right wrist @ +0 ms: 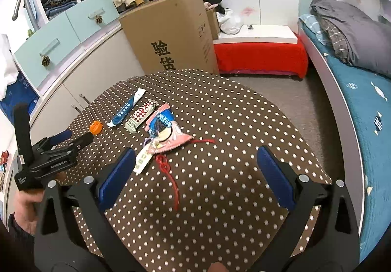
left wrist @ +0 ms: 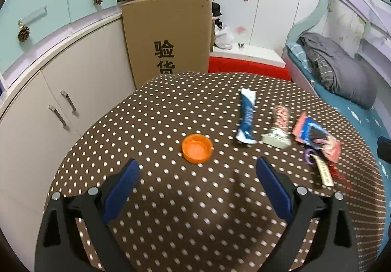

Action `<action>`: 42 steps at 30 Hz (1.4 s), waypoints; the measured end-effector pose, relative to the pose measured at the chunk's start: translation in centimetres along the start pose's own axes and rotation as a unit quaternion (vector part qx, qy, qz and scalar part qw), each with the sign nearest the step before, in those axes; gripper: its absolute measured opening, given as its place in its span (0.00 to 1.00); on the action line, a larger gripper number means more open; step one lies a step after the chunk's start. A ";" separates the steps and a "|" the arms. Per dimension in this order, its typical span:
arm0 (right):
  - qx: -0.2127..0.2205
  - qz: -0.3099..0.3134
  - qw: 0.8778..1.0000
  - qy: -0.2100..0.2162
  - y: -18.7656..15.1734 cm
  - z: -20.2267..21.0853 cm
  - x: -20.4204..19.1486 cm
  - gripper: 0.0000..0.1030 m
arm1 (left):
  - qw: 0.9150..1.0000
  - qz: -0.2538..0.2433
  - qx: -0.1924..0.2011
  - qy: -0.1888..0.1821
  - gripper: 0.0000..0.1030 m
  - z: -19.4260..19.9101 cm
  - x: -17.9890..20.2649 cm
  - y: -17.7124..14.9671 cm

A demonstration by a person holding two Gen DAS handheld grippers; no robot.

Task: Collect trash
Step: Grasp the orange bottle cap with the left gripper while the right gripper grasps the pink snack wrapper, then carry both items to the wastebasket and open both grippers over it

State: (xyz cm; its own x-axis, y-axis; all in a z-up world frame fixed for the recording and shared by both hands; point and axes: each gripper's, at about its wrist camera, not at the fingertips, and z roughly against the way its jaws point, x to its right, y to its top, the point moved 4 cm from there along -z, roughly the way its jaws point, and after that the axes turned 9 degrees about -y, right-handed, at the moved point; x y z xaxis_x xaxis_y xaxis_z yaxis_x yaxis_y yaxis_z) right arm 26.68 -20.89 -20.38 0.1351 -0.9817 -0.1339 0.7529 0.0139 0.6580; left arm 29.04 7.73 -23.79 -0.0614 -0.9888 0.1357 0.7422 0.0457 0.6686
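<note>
Ahead of both grippers, a table (left wrist: 171, 113) in brown dotted cloth. Left hand-held gripper (left wrist: 198, 169) spread wide, empty, low over the cloth. Right hand-held gripper (right wrist: 195, 159) likewise wide and empty. Just beyond the right one's left finger, a pink-and-blue snack bag (right wrist: 163, 130) on a paper tag (right wrist: 144, 157) and red cord (right wrist: 171, 174). Farther left, a checkered wrapper (right wrist: 141, 116), then a blue tube (right wrist: 127, 108). Close ahead of the left gripper, between its fingers, an orange cap (left wrist: 196, 148).

Tablecloth (left wrist: 171, 113): brown with white polka dots. Bottle cap (left wrist: 197, 148), centre frame: orange. Tube (left wrist: 246, 116): blue and white. Wrapper (left wrist: 279, 125), right of centre: red-and-white check. Gripper pads (left wrist: 121, 186), lower frame: dark blue. Bench cover (right wrist: 260, 57), upper right: red.
</note>
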 end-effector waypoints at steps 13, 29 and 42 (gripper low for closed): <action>-0.044 0.101 0.994 0.013 1.8 -7.0 -4.9 0.80 | 0.998 -0.025 -0.030 -0.044 0.28 -2.8 -0.4 1.0; -0.012 0.050 0.999 0.018 -1.9 -0.4 -2.2 0.28 | 0.996 -0.030 -0.014 -0.088 0.28 3.6 2.4 -3.5; -0.002 -0.045 0.999 0.015 -10.3 7.0 3.0 0.28 | 0.988 -0.062 -0.033 -0.134 0.28 8.6 8.4 -10.0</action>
State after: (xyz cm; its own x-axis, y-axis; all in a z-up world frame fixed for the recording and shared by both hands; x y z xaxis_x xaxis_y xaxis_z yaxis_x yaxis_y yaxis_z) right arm 14.77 -25.30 -22.34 0.0851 -0.9729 -0.2151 0.7658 -0.0742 0.6388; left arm 15.36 0.15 -23.07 -0.3228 -0.9125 0.2514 0.7590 -0.0909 0.6447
